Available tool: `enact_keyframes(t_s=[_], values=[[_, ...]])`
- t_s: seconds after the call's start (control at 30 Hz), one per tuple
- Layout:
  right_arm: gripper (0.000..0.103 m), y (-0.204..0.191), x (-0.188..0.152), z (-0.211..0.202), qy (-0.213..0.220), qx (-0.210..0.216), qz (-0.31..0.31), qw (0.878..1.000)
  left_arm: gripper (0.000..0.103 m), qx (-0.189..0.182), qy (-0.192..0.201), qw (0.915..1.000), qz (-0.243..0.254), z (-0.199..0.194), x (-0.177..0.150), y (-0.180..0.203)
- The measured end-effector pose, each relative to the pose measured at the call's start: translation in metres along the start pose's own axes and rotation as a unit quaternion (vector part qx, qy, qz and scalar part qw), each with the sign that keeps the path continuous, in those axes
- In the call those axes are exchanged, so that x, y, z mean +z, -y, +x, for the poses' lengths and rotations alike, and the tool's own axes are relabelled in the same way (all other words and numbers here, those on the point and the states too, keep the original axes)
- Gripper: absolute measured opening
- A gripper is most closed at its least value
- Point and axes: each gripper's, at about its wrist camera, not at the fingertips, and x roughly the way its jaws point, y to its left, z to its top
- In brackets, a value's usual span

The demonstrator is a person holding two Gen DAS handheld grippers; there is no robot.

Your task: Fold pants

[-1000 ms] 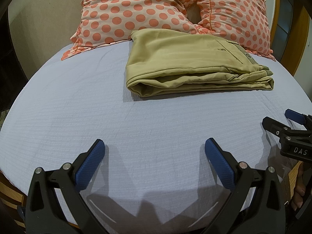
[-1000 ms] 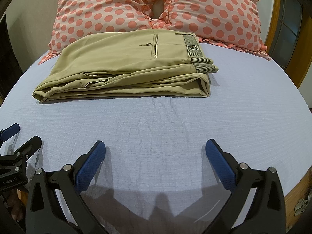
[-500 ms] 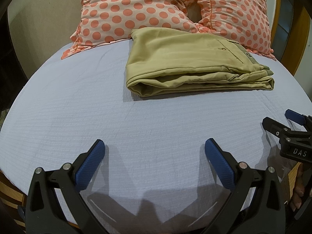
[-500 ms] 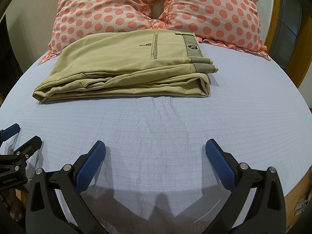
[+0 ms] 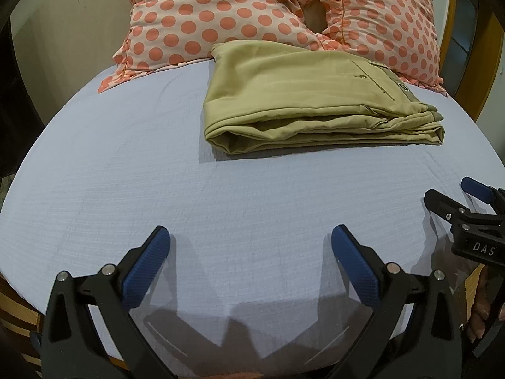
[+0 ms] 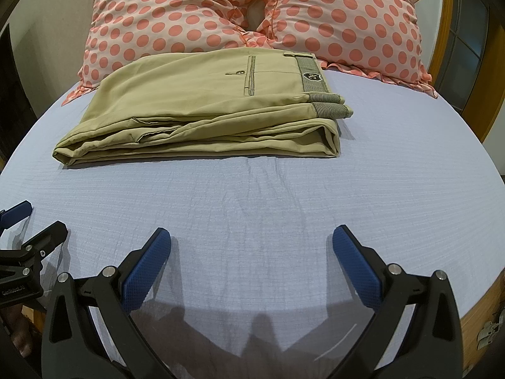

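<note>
Pants [image 6: 202,110] lie folded, long axis crosswise, waistband rightward; left claw [image 5: 249,265] and right claw [image 6: 252,265] gape empty.

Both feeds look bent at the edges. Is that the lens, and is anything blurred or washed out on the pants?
Left wrist view: fisheye bows the bed sheet; pants sharp, no glare, shadow under their near edge. Right wrist view: same bowing; pants and pillows crisp; right gripper throws soft shadows on the sheet.

left wrist: low over sheet [image 5: 252,189], faces pillows [image 5: 221,15] | right wrist: same, right side | shared: pants [image 6: 205,117]
</note>
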Motion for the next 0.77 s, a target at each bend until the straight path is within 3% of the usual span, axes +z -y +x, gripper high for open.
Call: enact_keyframes(t_s=[0.77], values=[[0.102,-0.0006,0.0001,0.0009,0.0,-0.001,0.001,1.0,0.101,0.001,-0.001,1.0,0.0,0.0006,0.0015,0.0005]])
